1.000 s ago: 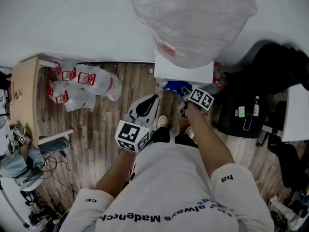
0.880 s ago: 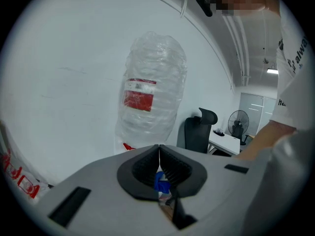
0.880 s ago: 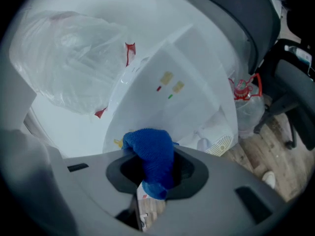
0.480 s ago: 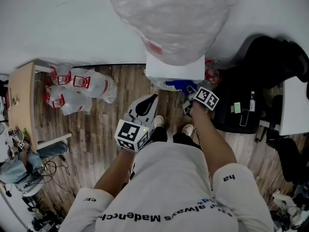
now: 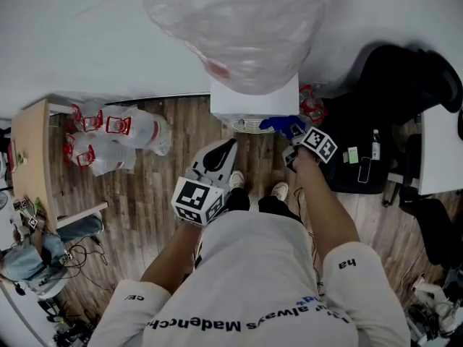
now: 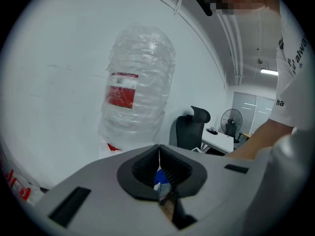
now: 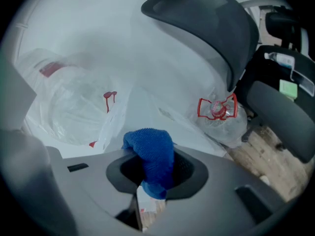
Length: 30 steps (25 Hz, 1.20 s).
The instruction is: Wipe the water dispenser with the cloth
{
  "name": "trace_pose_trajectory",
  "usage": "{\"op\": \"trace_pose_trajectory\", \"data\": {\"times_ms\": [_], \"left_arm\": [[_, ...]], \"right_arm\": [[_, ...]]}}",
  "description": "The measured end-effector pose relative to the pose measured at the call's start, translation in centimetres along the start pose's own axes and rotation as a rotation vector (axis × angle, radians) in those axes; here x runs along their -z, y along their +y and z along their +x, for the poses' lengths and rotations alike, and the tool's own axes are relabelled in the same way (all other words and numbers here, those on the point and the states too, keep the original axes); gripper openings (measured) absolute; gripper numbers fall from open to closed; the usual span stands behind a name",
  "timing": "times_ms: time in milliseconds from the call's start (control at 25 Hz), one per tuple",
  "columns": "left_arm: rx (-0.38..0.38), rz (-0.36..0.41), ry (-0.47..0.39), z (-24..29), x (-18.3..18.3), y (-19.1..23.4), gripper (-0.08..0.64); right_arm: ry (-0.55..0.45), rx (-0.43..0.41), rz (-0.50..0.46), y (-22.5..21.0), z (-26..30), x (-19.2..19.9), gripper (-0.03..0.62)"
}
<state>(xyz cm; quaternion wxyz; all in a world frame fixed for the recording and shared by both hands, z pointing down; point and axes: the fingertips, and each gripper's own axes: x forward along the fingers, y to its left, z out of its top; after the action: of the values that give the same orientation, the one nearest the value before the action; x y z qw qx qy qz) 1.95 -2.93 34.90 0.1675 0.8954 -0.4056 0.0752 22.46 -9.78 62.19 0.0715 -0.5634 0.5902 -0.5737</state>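
Because wiping likely needs just one hand, the right tongs point(image 7: 153, 175) squeeze the blue cloth point(image 7: 150, 154) at the front edge of the water dispenser point(image 5: 253, 98), while the left tongs point(image 6: 158, 167) wait closed and empty.

A plain white wall point(image 5: 72, 35) is met by a floor of brown wood planks point(image 5: 145, 215). A light wooden table point(image 5: 32, 150) is set at the left. Clear bottles with red handles point(image 5: 108, 132) are heaped just beside it, along the wall's foot. A black office chair point(image 5: 405, 85) is placed at the right. In the left gripper view a standing fan point(image 6: 230, 122), a white desk point(image 6: 219, 140) and a lit ceiling strip point(image 6: 268, 72) are shown.
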Motion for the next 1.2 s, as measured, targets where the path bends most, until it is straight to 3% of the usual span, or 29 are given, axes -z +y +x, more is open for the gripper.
{"op": "trace_pose_trajectory", "data": {"times_ms": [160,1200], "left_arm": [[0.003,-0.001,0.009,0.1,0.4,-0.3,0.020],[-0.039,-0.004,-0.006,1.9,3.6,2.9,0.021]], "right_arm": [[0.042,0.001,-0.062,-0.1,0.1,0.1,0.097],[0.011,0.030,-0.100,-3.7,2.1,0.5,0.097]]}}
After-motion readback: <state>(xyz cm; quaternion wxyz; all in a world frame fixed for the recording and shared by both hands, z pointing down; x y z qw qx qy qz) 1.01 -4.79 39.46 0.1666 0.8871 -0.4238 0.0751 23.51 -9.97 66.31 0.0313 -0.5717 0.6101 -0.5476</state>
